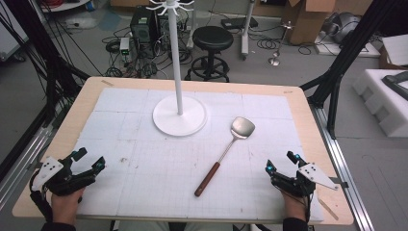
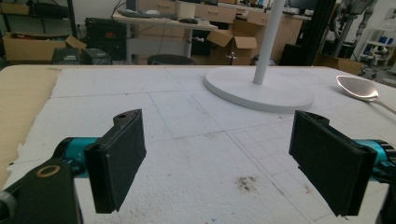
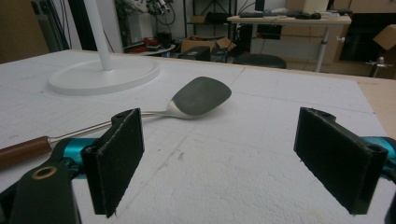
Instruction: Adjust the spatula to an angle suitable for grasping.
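A metal spatula (image 1: 226, 149) with a brown wooden handle lies on the white foam mat (image 1: 144, 163), its blade (image 3: 201, 96) toward the far right and its handle end toward me. A white stand (image 1: 180, 114) with a round base and a tall pole rises at the mat's far middle; its base (image 2: 259, 89) appears ahead in the left gripper view. My left gripper (image 1: 90, 160) rests open at the near left corner, nothing between its pads. At the near right, my right gripper (image 1: 280, 161) is open and empty, the spatula lying to its left.
The mat covers a wooden table (image 1: 315, 130). Beyond its far edge stand a black stool (image 1: 212, 41), a computer tower (image 1: 143, 26) and tangled cables. White foam blocks (image 1: 385, 101) sit off to the right, and black frame legs (image 1: 337, 72) flank the table.
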The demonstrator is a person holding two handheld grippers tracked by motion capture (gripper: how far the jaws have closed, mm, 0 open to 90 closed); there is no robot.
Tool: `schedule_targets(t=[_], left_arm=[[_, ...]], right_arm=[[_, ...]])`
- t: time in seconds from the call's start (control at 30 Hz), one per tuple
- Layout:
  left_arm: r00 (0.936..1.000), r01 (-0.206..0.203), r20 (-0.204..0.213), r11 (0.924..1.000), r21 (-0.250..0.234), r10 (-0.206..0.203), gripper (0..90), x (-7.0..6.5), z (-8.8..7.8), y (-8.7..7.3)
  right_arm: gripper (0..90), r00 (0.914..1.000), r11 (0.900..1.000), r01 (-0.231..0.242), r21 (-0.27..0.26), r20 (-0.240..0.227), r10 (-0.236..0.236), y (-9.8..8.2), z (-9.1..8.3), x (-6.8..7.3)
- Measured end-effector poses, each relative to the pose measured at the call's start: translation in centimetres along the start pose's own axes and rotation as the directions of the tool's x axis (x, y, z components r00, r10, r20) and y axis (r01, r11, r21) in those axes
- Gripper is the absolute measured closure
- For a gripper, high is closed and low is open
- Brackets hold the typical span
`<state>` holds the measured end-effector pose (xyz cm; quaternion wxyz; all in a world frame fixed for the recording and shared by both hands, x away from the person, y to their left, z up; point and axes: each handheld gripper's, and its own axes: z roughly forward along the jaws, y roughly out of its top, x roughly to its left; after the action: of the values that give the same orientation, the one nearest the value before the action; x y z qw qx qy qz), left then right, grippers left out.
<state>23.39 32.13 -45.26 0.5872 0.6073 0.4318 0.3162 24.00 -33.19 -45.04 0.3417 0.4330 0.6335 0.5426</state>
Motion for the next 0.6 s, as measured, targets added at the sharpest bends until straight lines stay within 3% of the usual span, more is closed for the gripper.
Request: schedule_targets(t=[0.47,0.6], left_arm=[[0.9999,0.008,-0.008,0.9999,0.011,-0.008,19.1,0.09,0.09,0.04],[1.0000,0.002,-0.006,1.0000,0.000,-0.002,19.4,0.01,0.00,0.00]], right_arm=[[15.0,0.9998,1.000,-0.019,0.019,-0.004,0.019,0.08,0.20,-0.20],[19.6,0.9999,1.000,-0.016,0.015,-0.006,0.016,0.07,0.13,-0.17]])
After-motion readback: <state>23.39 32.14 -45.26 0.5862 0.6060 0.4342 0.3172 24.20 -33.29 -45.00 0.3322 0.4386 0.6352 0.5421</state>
